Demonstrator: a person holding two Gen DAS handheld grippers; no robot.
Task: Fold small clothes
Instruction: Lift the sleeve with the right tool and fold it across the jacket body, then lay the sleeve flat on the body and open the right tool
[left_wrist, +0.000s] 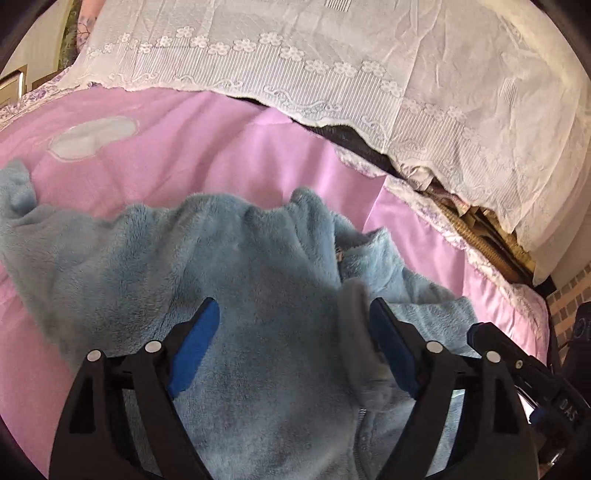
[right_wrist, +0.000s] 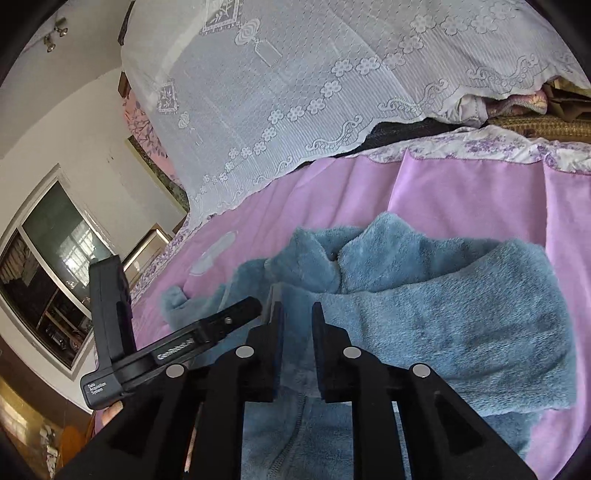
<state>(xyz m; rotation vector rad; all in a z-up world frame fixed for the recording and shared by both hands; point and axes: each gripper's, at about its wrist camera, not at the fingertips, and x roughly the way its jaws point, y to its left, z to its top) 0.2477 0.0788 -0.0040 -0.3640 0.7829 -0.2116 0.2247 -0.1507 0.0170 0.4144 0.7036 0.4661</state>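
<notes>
The left claw (left_wrist: 291, 314) stands released, jaws wide over the fleece (left_wrist: 240, 266), one pad beside a raised grey cuff (left_wrist: 354, 317). The right claw (right_wrist: 297, 321) is nearly clenched, a narrow gap with fleece behind it; I cannot tell if it pinches any. The fleece lies rumpled on the pink sheet (left_wrist: 221, 140), below the lace cover (left_wrist: 369, 55). Plush pile may slip, or the fold bunch unevenly.

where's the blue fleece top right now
In both wrist views the blue fleece top lies spread on the pink bedsheet, just below the white lace cover.
</notes>
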